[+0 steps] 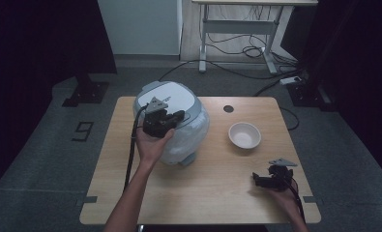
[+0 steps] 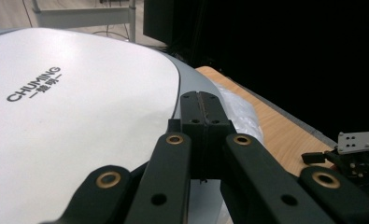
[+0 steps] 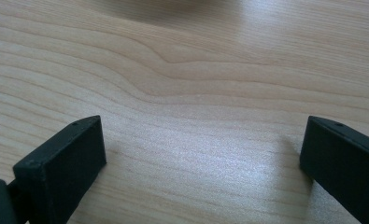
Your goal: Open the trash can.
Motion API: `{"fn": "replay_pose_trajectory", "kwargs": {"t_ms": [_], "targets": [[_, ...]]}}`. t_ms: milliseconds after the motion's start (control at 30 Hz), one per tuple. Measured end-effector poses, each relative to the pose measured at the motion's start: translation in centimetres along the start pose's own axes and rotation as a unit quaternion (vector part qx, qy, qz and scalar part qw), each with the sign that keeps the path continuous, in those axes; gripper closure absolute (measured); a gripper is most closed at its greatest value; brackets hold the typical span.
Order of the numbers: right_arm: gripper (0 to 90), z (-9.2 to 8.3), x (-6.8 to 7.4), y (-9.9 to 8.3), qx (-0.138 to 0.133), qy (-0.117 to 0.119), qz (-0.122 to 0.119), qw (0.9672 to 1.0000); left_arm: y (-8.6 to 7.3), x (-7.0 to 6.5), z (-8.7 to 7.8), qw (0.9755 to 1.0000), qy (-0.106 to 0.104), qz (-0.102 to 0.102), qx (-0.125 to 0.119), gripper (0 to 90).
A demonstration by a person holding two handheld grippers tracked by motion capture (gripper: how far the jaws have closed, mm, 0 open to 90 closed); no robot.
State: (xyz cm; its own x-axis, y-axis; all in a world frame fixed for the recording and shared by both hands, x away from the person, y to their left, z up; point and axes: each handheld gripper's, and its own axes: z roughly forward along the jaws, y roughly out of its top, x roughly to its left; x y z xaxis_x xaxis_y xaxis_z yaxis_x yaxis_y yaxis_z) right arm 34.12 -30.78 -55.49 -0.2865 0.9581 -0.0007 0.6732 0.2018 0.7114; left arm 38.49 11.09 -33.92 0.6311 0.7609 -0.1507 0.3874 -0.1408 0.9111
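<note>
My left gripper hovers over the cooker, jaws pressed together on nothing, tips above the lid's near-right edge. My right gripper rests spread wide on the table, well right of the cooker, past the bowl.

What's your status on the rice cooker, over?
Left gripper shut, empty, over the rice cooker lid. Right gripper open, empty, low over the table. Lid closed. White bowl beside the cooker, clear of both.
</note>
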Motion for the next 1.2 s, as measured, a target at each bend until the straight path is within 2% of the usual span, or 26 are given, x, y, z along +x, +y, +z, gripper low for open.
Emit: {"fn": "replay_pose_trajectory", "kwargs": {"t_ms": [233, 333, 400, 667, 767, 1200], "targets": [[0.5, -0.15, -0.02, -0.14, -0.002, 0.0, 0.0, 1.0, 0.27, -0.22, 0.44, 1.0, 0.006, 0.002, 0.005, 90.0], [0.5, -0.15, -0.03, -0.14, -0.002, 0.0, 0.0, 1.0, 0.23, -0.37, 0.57, 0.9999, -0.008, -0.001, 0.007, 90.0], [0.4, -0.16, -0.02, -0.14, -0.001, 0.0, 0.001, 1.0, 0.26, -0.43, 0.59, 0.9999, -0.007, 0.003, 0.008, 90.0], [0.6, -0.18, -0.02, -0.16, -0.002, -0.001, 0.001, 1.0, 0.09, -0.33, 0.64, 0.9999, -0.012, -0.004, 0.003, 90.0], [0.6, -0.18, -0.02, -0.16, -0.002, -0.001, 0.001, 1.0, -0.04, -0.28, 0.71, 0.9997, -0.021, -0.01, 0.003, 90.0], [0.8, -0.23, -0.03, -0.19, -0.002, 0.0, 0.001, 1.0, -0.09, -0.26, 0.78, 0.9991, -0.042, -0.012, 0.003, 88.7]]}}
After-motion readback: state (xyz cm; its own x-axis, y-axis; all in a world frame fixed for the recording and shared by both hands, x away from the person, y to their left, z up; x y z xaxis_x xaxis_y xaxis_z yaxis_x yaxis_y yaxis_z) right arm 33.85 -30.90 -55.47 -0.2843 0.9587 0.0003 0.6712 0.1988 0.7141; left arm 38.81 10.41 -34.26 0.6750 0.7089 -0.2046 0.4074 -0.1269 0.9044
